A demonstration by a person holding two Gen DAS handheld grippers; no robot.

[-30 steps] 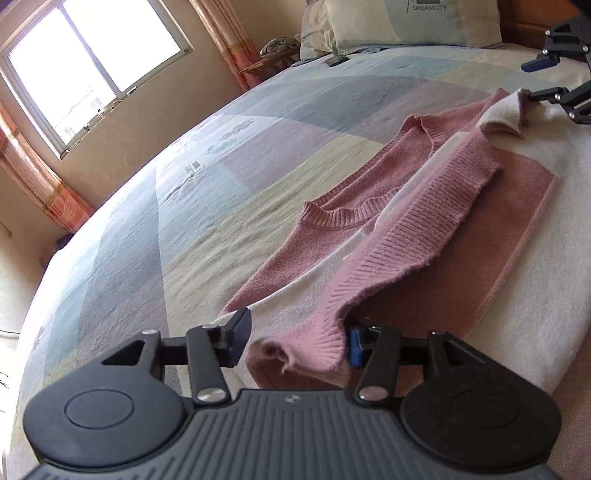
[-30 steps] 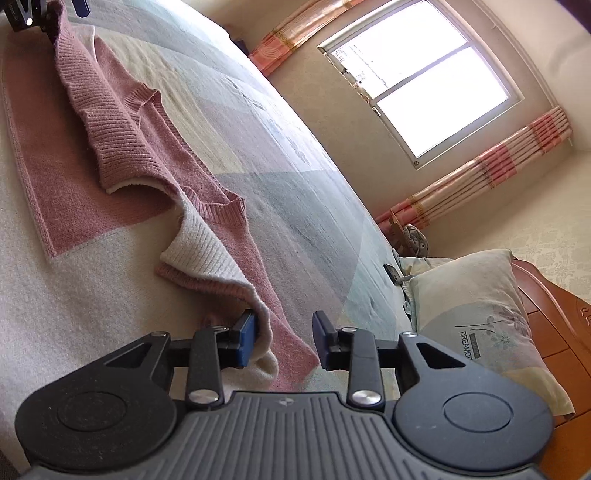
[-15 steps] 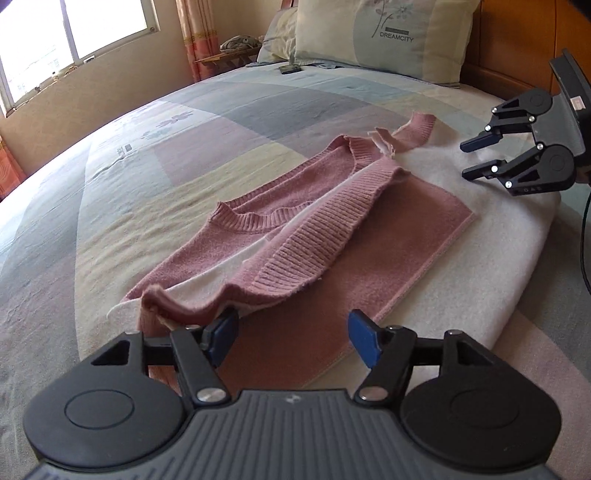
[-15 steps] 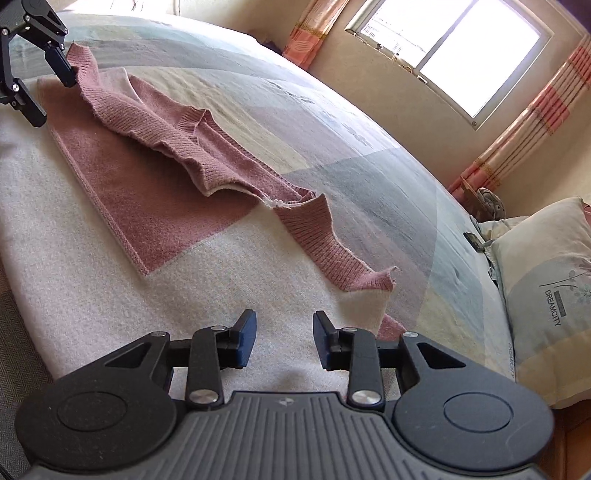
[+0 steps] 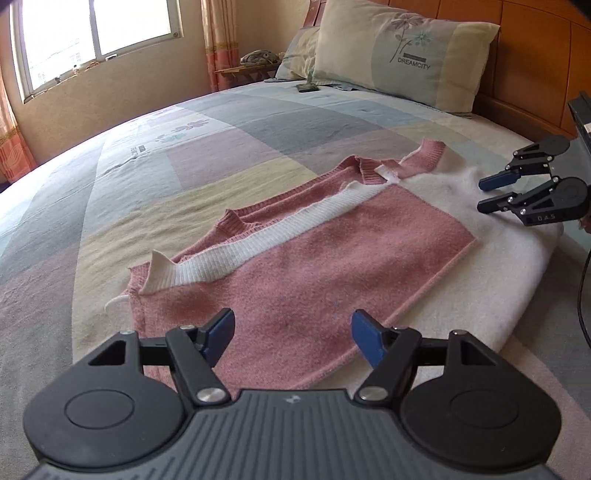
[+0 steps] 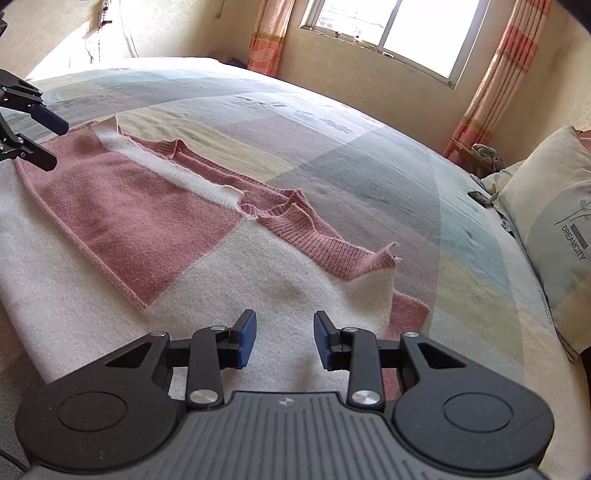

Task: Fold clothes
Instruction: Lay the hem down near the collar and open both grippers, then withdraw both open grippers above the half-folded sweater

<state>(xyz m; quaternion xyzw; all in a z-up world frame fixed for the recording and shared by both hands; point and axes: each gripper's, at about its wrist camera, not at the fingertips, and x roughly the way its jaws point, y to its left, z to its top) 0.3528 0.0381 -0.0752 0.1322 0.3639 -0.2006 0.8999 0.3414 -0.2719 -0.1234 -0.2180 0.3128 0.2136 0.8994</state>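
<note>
A pink and white knit sweater (image 5: 314,251) lies flat on the bed, with a white ribbed band folded across its pink panel. My left gripper (image 5: 293,334) hovers open above the sweater's near pink edge, holding nothing. The right gripper (image 5: 491,194) shows at the right, open, over the sweater's white end. In the right wrist view the sweater (image 6: 122,210) stretches away to the left. My right gripper (image 6: 284,338) stands open above its white part. The left gripper (image 6: 50,142) is at the far left edge, open over the pink corner.
The bed (image 5: 184,177) has a pastel patchwork cover. A pillow (image 5: 402,55) leans on the wooden headboard (image 5: 535,74). A dark remote (image 5: 307,87) lies near the pillow. A window (image 6: 391,29) with striped curtains (image 6: 491,77) is behind the bed.
Both grippers let go of the pink sleeve and edge they held a second ago and pulled back. The sweater now lies flat, folded over, with the white band showing.
</note>
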